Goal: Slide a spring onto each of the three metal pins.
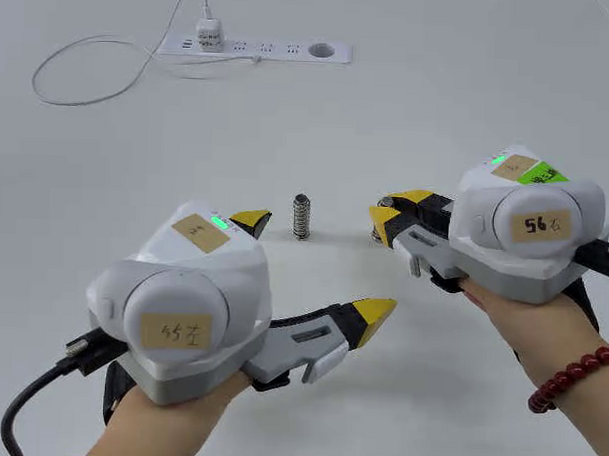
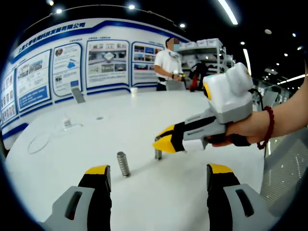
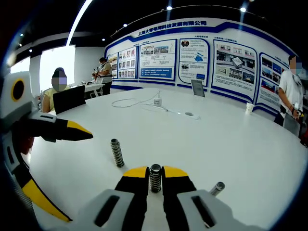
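Observation:
A spring sits upright on a metal pin [image 1: 302, 216] [image 2: 123, 163] [image 3: 117, 152] on the white table, between the two grippers. My right gripper [image 1: 390, 213] [image 3: 155, 169] is shut on a second spring [image 3: 155, 180] [image 2: 158, 154], which stands on the table with a dark round pin head at its top. Just right of that jaw leans a third metal pin [image 3: 216, 187]; I cannot tell whether it carries a spring. My left gripper [image 1: 313, 266] [image 2: 159, 171] is open and holds nothing. It lies low over the table, near the first spring.
At the back of the table [image 1: 308, 408] lies a white power strip [image 1: 256, 48] with a plug and a looping cable [image 1: 80, 75]. People stand and sit around the room's edge beyond the table.

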`<action>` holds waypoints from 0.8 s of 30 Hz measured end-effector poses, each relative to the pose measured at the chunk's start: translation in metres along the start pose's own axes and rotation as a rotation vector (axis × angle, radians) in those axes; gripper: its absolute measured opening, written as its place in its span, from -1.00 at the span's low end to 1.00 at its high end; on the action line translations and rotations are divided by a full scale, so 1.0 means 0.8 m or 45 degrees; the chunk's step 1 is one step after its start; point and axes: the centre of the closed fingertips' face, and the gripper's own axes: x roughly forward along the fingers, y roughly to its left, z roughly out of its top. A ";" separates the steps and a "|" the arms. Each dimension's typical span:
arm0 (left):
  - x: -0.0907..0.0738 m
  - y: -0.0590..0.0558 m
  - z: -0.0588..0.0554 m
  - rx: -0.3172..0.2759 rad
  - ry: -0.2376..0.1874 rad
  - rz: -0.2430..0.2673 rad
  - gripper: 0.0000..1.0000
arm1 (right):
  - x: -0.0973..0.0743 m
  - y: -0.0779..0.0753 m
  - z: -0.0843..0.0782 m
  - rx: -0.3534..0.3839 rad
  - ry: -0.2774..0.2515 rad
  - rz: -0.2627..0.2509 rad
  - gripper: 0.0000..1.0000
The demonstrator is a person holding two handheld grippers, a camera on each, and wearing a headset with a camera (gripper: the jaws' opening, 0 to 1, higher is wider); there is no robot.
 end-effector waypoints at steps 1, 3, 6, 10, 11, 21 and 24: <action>0.000 0.000 0.000 0.003 -0.001 0.002 0.66 | 0.000 0.000 0.000 0.008 0.000 0.001 -0.76; 0.000 0.001 0.000 0.004 0.002 0.003 0.66 | 0.000 0.001 0.000 0.027 0.004 0.003 -0.71; -0.001 0.002 0.001 0.007 0.000 0.009 0.65 | -0.002 0.002 0.000 0.034 0.002 0.005 -0.66; -0.001 0.002 0.001 0.008 -0.001 0.007 0.64 | -0.007 0.002 0.007 0.061 -0.017 0.011 -0.60; -0.001 0.002 0.002 0.009 -0.001 0.007 0.64 | -0.009 0.001 0.008 0.066 -0.019 0.010 -0.57; 0.001 -0.004 0.007 0.015 -0.011 -0.010 0.60 | -0.031 -0.003 0.018 0.144 -0.031 0.009 -0.40; 0.001 -0.007 0.009 0.019 -0.016 -0.018 0.57 | -0.038 -0.004 0.019 0.150 -0.028 0.006 -0.35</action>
